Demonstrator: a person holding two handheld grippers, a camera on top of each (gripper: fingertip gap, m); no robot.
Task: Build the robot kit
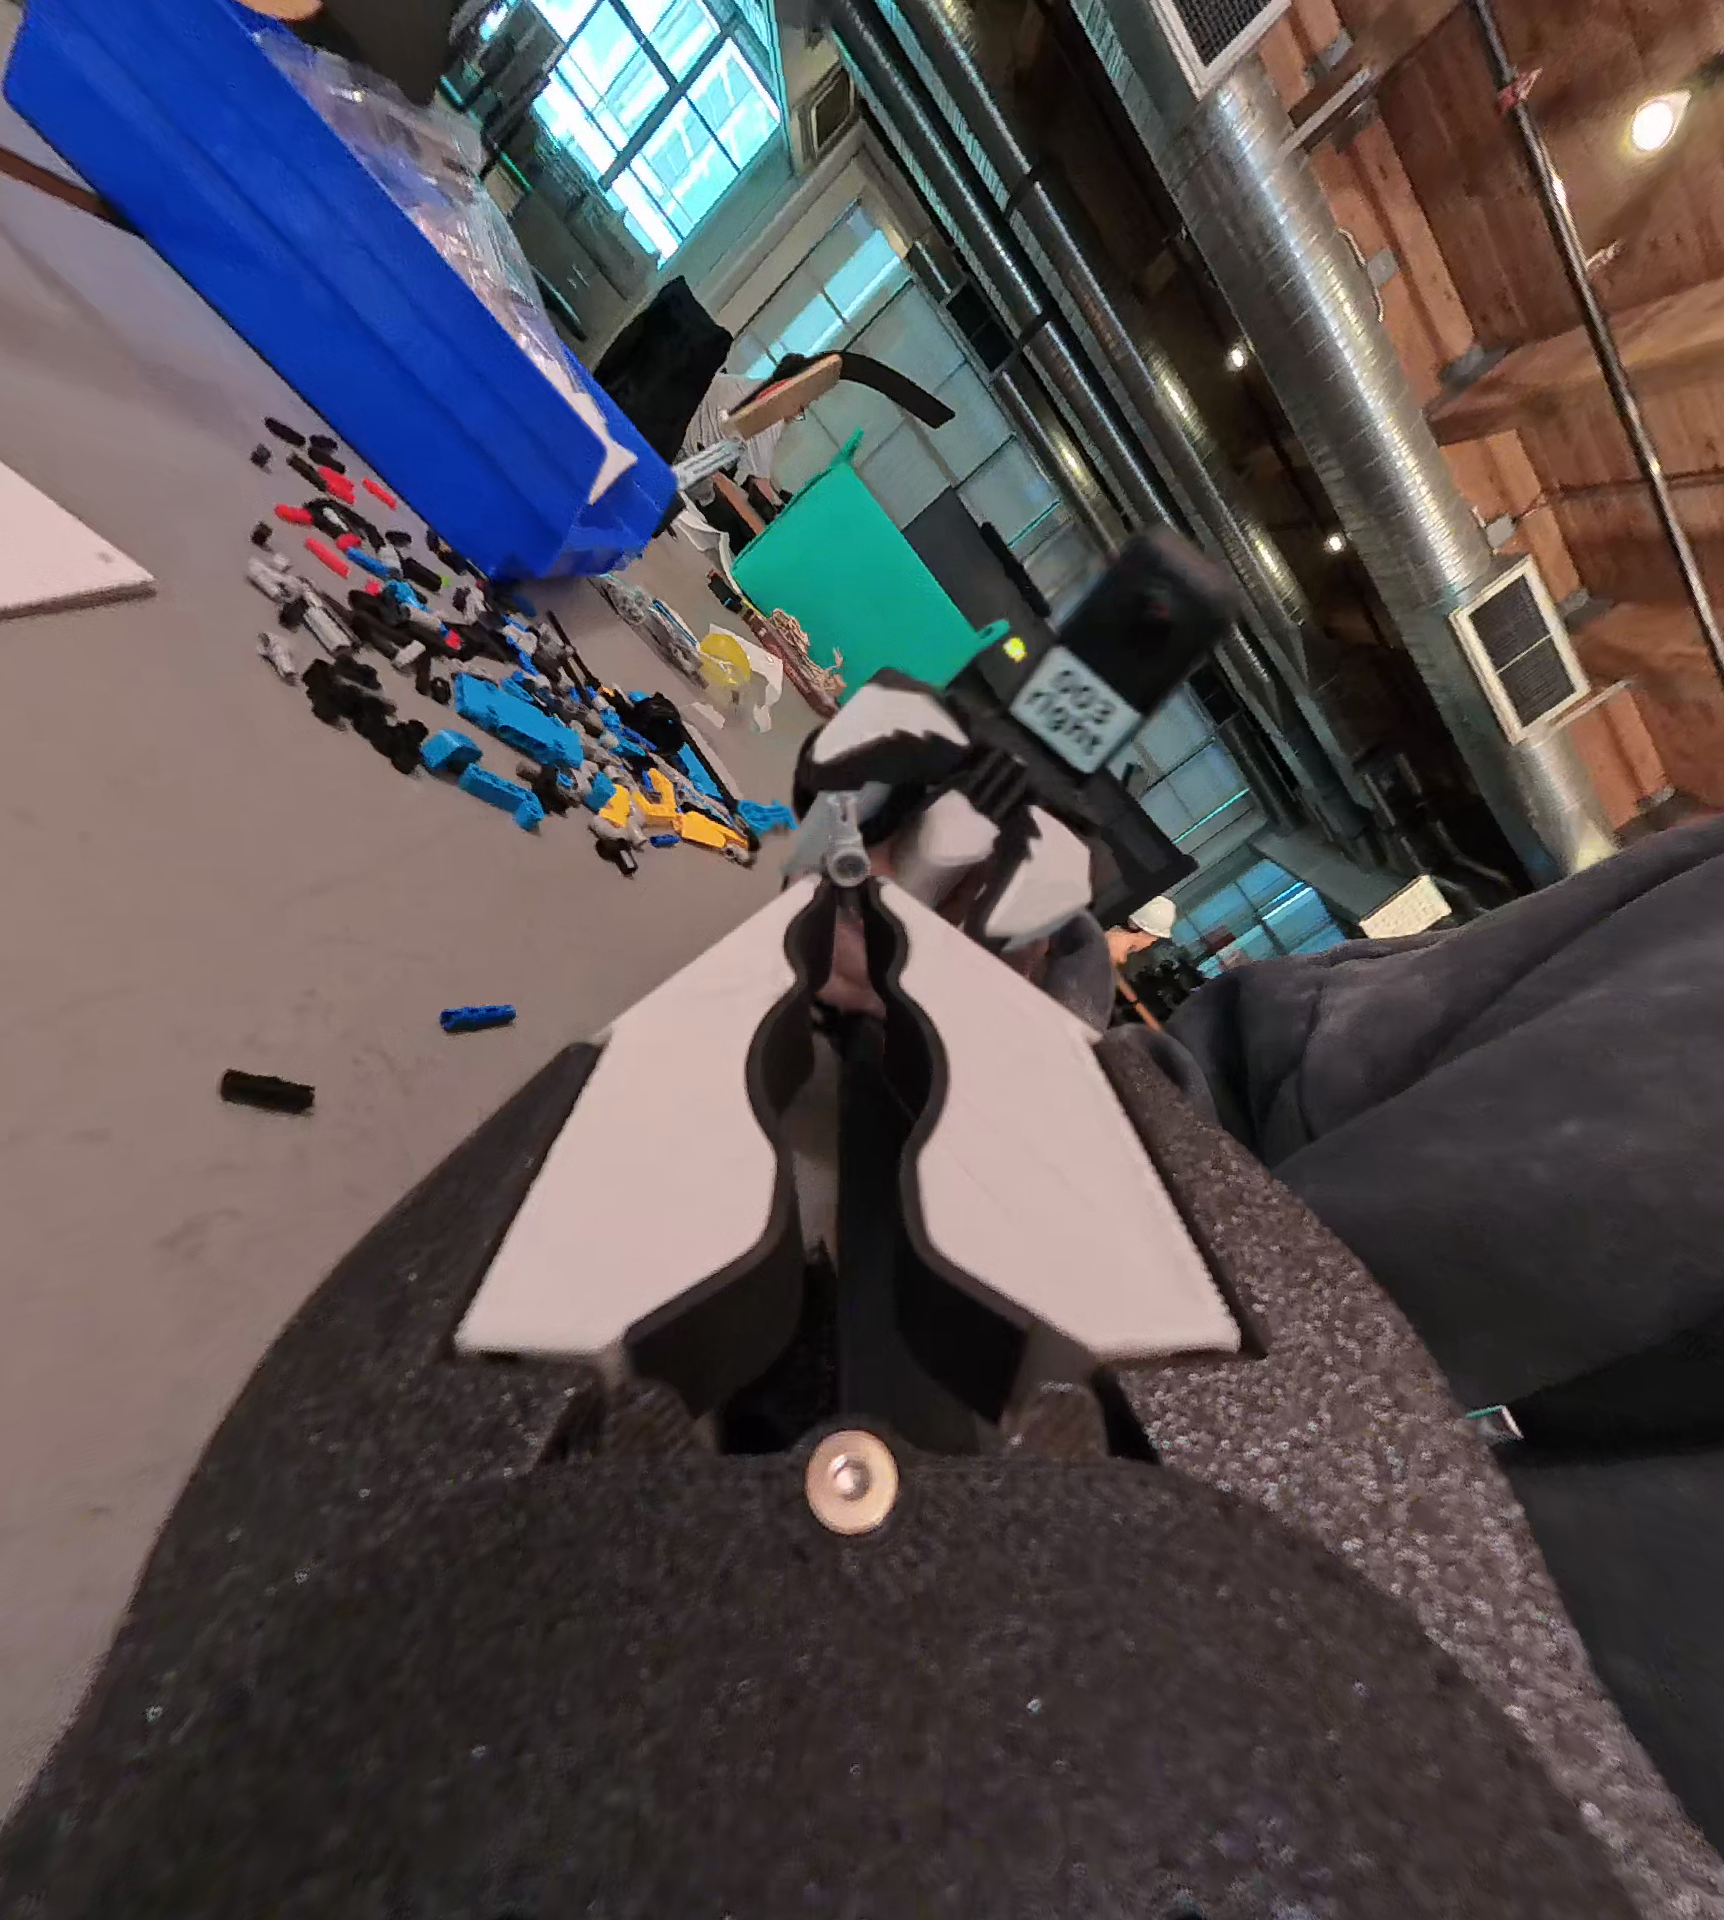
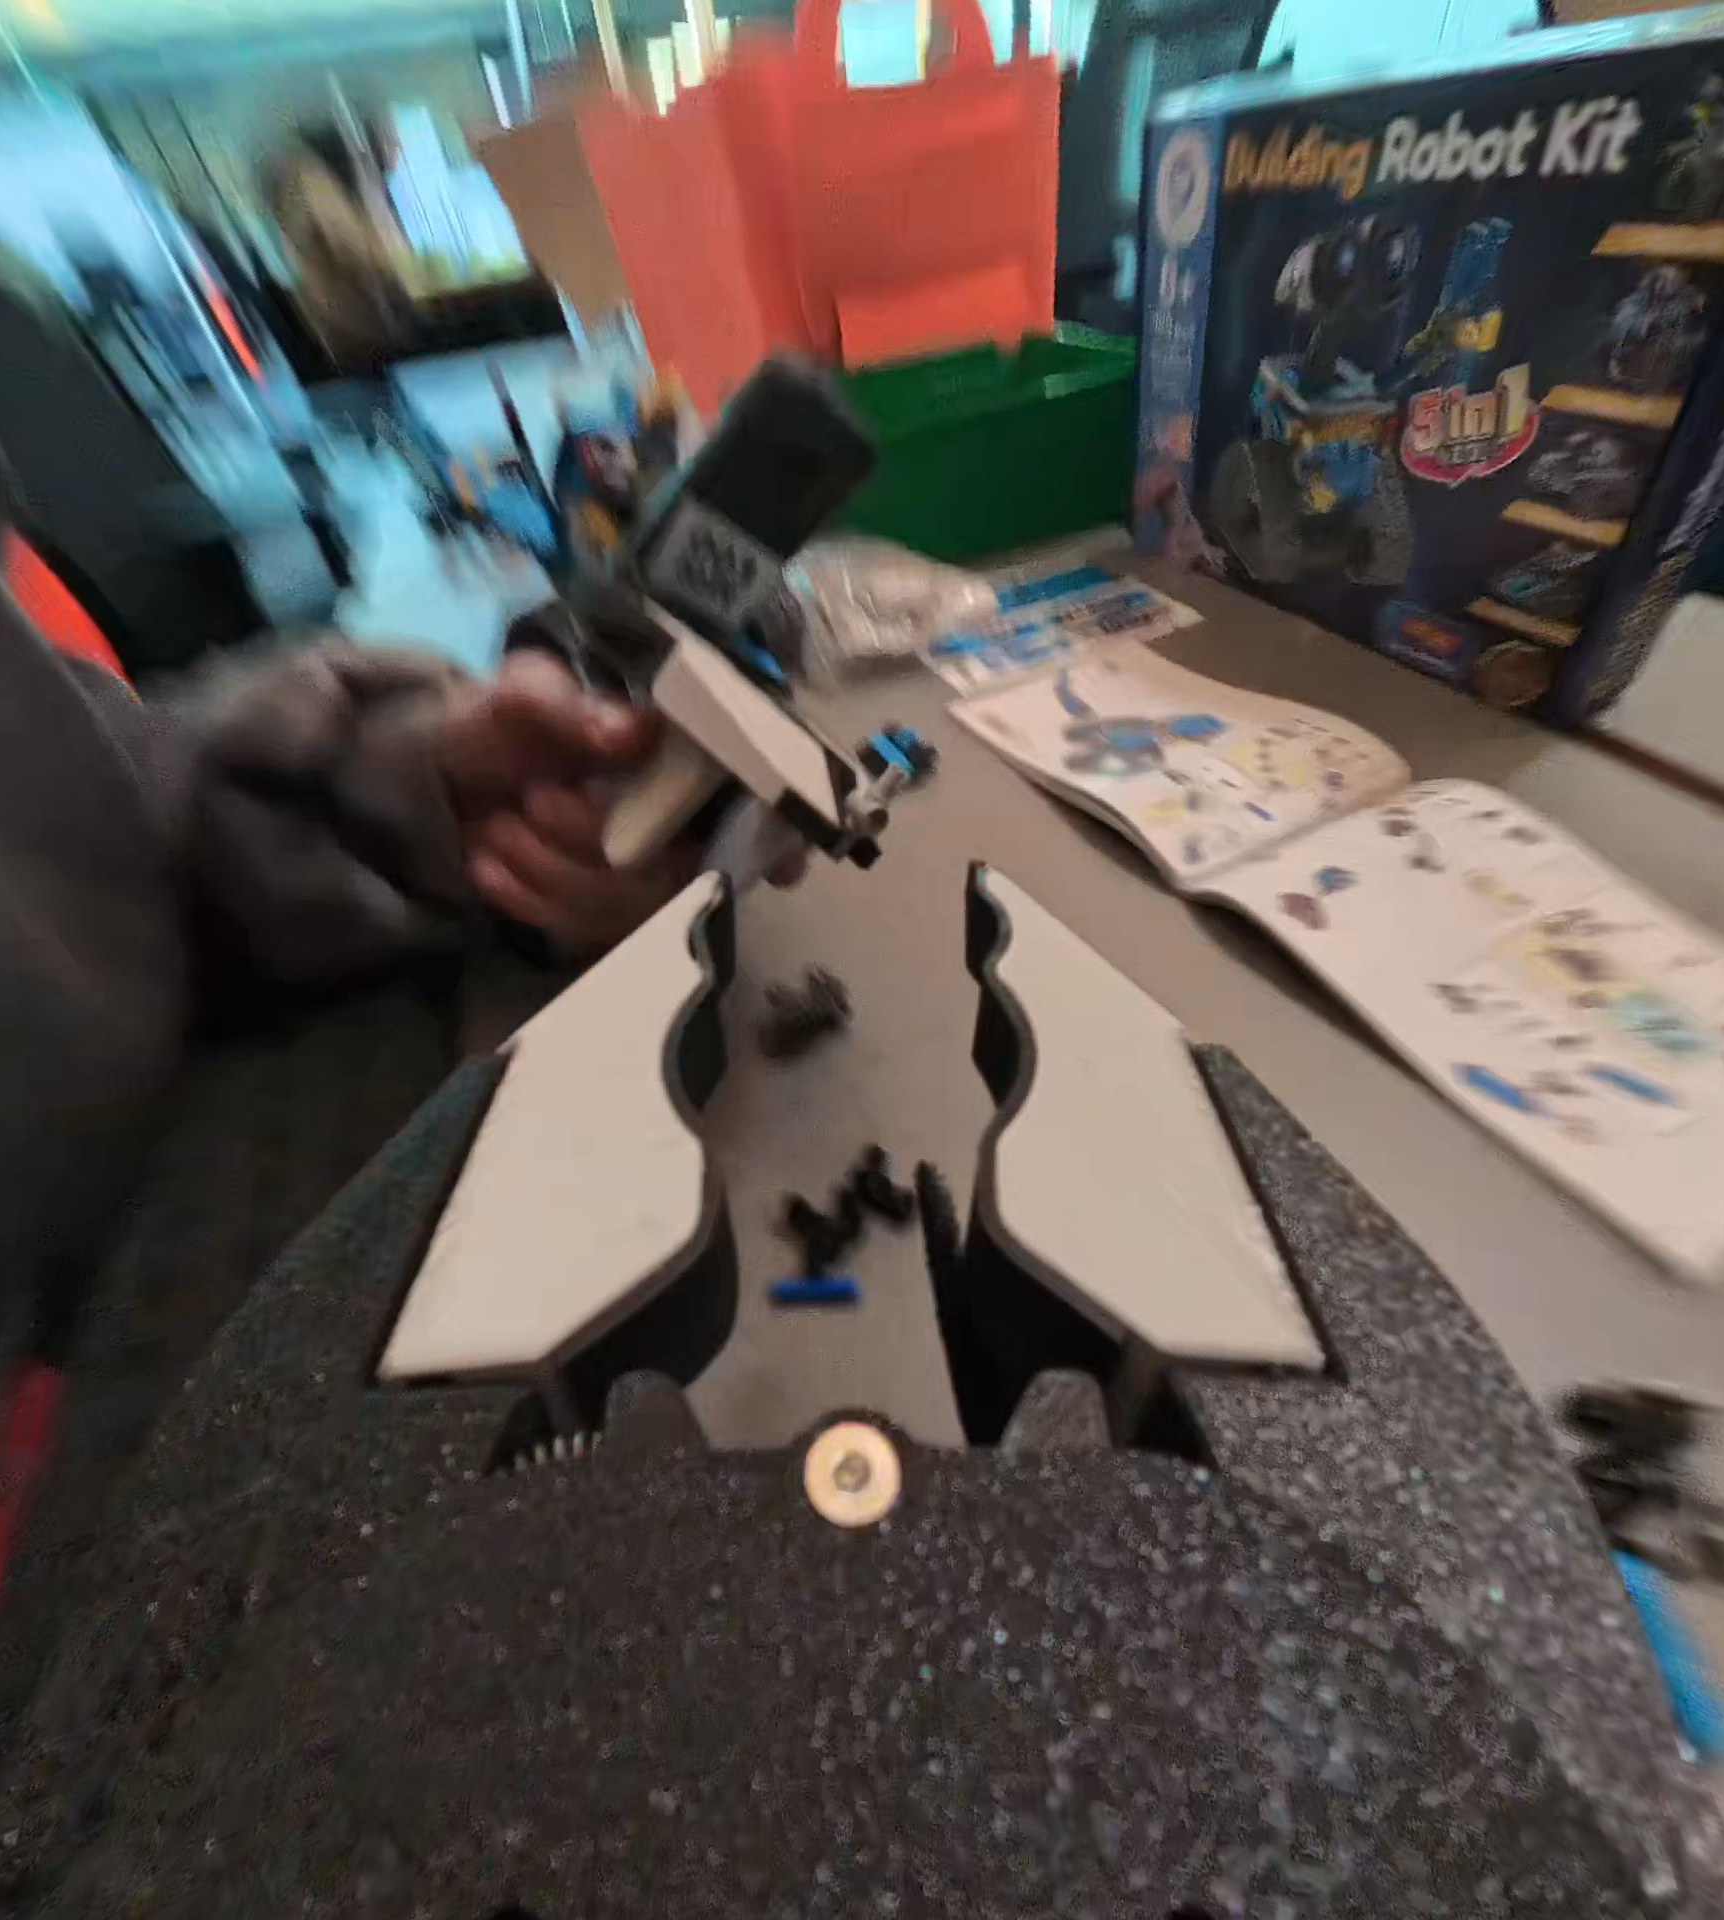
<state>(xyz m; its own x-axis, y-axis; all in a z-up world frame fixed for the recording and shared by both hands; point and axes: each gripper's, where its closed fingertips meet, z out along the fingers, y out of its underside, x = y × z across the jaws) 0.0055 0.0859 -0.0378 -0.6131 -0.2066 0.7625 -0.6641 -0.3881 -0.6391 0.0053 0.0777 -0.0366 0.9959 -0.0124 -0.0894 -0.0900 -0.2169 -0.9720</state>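
My left gripper is shut on a small grey building piece at its tips and holds it above the grey table. In the right wrist view the left gripper, held by a hand, carries a small grey, blue and black assembly. My right gripper is open and empty, just in front of the left one's tips. It also shows in the left wrist view, right behind the held piece. Small black pieces and a blue pin lie on the table between its fingers.
A pile of blue, black, red and yellow pieces lies by a blue bin. A loose blue piece and black piece lie nearer. An open booklet, kit box, green bin and orange bag stand beyond. Both grippers' tips are close together, under 4 cm apart.
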